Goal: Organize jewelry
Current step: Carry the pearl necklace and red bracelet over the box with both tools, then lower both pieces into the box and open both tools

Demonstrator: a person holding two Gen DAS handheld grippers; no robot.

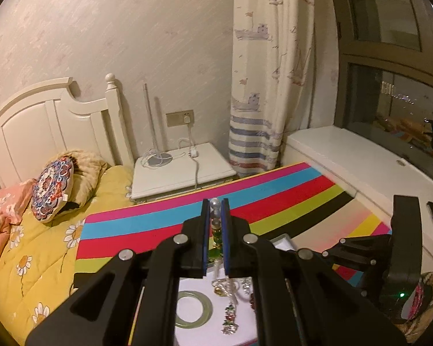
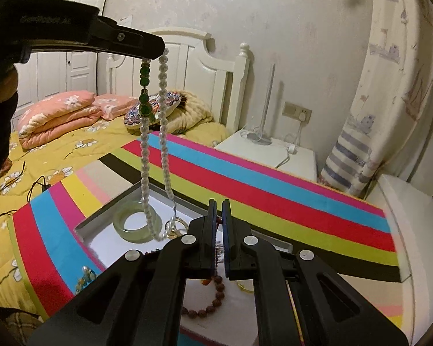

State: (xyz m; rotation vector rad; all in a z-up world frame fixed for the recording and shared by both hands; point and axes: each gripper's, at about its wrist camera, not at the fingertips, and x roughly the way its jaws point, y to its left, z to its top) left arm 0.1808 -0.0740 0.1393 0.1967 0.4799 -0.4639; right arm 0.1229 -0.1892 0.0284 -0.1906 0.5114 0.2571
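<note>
My left gripper (image 1: 216,206) is shut on a pearl and green bead necklace (image 1: 215,219). In the right wrist view the left gripper (image 2: 154,54) holds that necklace (image 2: 144,150) high, and its loop hangs down into a white tray (image 2: 101,213). A pale green jade bangle (image 2: 137,225) lies in the tray, also seen in the left wrist view (image 1: 194,312). My right gripper (image 2: 219,204) is shut on a thin red cord over the tray; a brown bead bracelet (image 2: 213,302) lies below it. A silver and green chain (image 1: 230,314) lies in the tray.
The tray sits on a rainbow-striped board (image 2: 274,184) laid over a yellow flowered bed (image 2: 57,144). A white nightstand (image 1: 182,173) with a lamp base and charger stands behind. A white window ledge (image 1: 375,167) runs at the right. A beaded piece (image 2: 86,276) lies left of the tray.
</note>
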